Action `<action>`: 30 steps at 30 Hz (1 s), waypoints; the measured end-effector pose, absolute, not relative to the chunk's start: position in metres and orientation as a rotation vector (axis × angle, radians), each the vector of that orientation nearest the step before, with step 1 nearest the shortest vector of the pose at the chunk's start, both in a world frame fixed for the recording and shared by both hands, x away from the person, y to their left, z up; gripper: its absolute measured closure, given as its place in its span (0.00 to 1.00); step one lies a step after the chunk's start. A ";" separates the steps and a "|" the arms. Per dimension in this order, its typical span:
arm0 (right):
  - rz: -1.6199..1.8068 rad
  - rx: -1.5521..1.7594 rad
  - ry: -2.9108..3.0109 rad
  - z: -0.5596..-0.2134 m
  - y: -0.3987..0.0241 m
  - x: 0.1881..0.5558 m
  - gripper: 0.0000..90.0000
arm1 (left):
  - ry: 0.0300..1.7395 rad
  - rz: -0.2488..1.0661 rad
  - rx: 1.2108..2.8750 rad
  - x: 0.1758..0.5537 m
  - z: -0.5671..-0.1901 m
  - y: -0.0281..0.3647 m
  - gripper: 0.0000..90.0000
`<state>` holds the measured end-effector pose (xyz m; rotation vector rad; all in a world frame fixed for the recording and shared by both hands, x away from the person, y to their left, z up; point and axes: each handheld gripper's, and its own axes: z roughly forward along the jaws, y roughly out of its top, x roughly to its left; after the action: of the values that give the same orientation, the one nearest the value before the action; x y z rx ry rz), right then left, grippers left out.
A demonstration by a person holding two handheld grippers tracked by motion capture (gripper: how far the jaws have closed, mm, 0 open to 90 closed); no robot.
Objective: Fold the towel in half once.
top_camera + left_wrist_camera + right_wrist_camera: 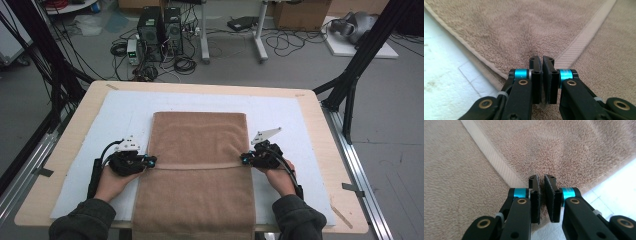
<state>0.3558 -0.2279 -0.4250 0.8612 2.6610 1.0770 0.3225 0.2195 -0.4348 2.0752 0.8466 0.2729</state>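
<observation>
While both claws pinch the towel (197,150) mid-bench | left claw (151,161) clamped on its left edge, right claw (244,158) on its right edge, both at the pale band | tip: lift evenly, keep the edges level, fold square.

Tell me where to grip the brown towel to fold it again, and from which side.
Grip the brown towel at both ends of its pale hem band, coming in level from the left and right sides. The band marks the folded layer's free edge, and the left gripper and right gripper already pinch there.
</observation>
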 end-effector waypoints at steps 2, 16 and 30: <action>1.119 0.872 2.647 -0.421 -0.231 0.355 0.92 | 0.849 0.273 2.065 0.323 -0.433 0.222 0.95; 1.228 0.799 2.631 -0.398 -0.228 0.337 0.92 | 0.833 0.308 2.039 0.307 -0.411 0.235 0.95; 1.283 0.691 2.651 -0.392 -0.228 0.290 0.91 | 0.790 0.356 2.041 0.257 -0.414 0.239 0.95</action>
<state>0.2902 -0.2281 -0.3918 0.6910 2.6511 1.2827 0.2574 0.2390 -0.4143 2.0414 0.7899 0.3557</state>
